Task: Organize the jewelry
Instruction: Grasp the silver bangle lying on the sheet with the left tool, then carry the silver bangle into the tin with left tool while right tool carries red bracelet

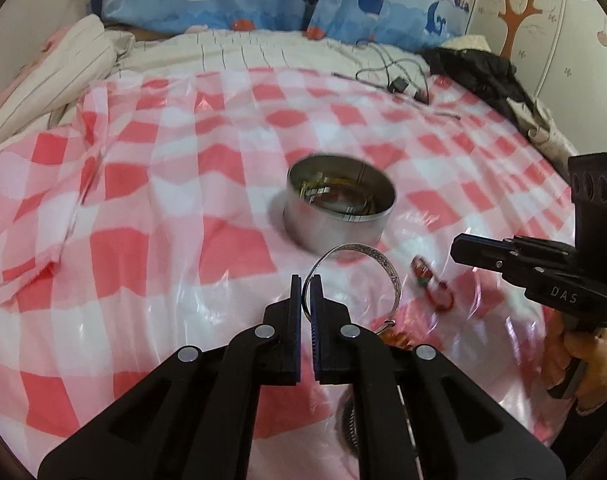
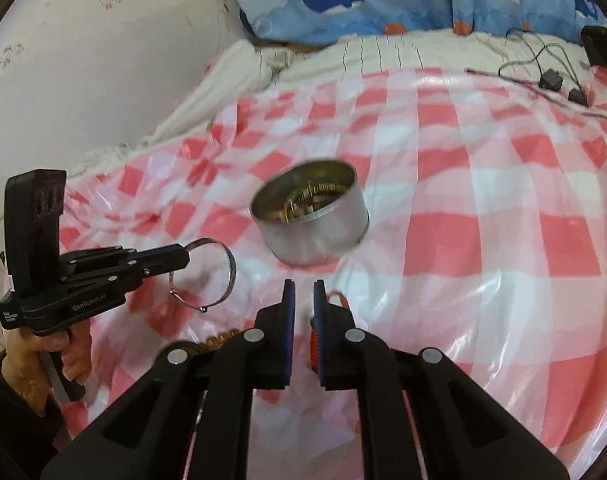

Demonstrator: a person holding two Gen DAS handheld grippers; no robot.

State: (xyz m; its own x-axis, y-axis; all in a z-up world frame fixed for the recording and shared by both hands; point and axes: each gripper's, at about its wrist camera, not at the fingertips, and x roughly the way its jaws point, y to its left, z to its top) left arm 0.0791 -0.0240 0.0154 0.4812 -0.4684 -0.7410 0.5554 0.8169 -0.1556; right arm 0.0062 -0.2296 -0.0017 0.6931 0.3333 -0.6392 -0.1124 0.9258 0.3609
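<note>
A: Where is our silver bangle (image 1: 367, 268)?

B: Pinched by its rim in our left fingers (image 1: 305, 292), which are closed on it. Its hoop swings out ahead and to the right of them, hanging clear above the bed's checked sheet (image 1: 163, 208).

A: And the tin (image 1: 340, 208)?

B: Straight ahead of those fingers, just beyond the hoop, mouth up, jewelry already inside.

A: Our right fingers (image 2: 303, 300)?

B: Narrow, with a small gap and nothing between them; a red bracelet (image 2: 335, 300) lies just under their right side.
</note>
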